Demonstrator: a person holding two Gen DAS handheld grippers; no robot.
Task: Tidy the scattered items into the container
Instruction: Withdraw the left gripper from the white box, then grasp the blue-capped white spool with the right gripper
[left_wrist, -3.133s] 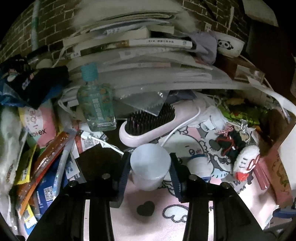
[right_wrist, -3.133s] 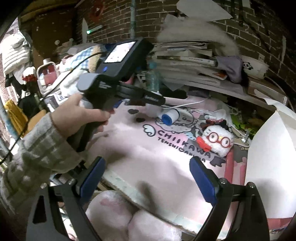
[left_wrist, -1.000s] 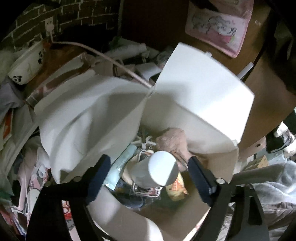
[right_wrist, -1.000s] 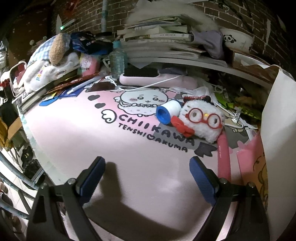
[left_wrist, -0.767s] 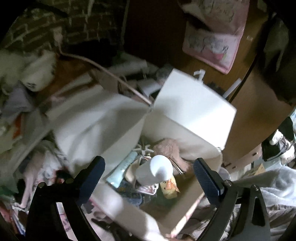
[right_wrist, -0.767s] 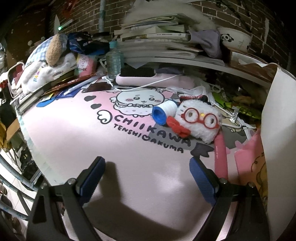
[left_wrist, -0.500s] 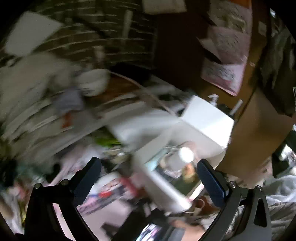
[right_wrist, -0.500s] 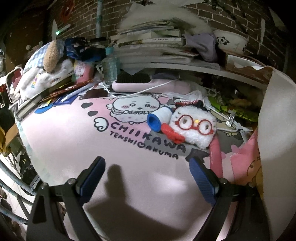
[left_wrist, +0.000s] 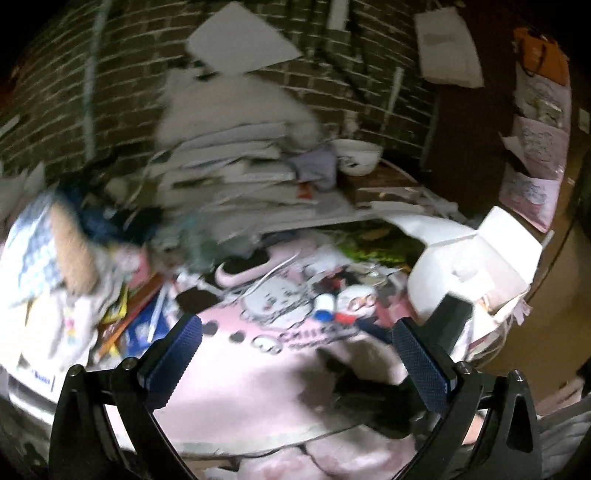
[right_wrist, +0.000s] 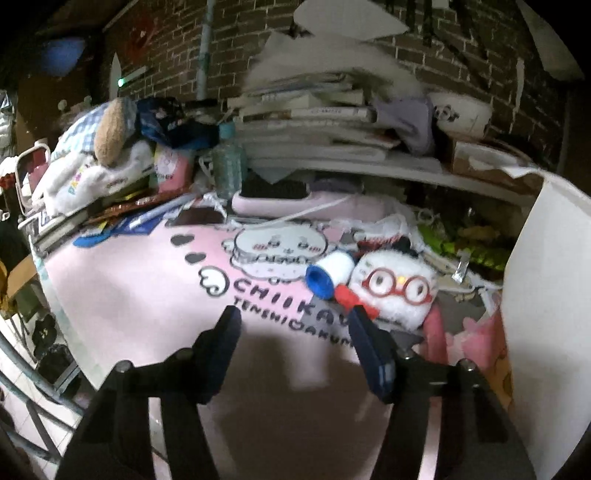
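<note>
R tool (right_wrist: 293, 334) half-closing w/ nothing between the jaws, just short of the tube (right_wrist: 328, 275) beside the plush (right_wrist: 395, 291) on the surface. L tool (left_wrist: 295, 354) wide apart, empty. Next imo: reach fwd, clamp tube, carry to box (left_wrist: 476, 254).

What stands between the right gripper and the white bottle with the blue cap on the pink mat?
Nothing visible. Only bare pink mat lies between the right gripper, its jaws just closing on nothing, and the white bottle. The plush toy touches the bottle's far side.
</note>
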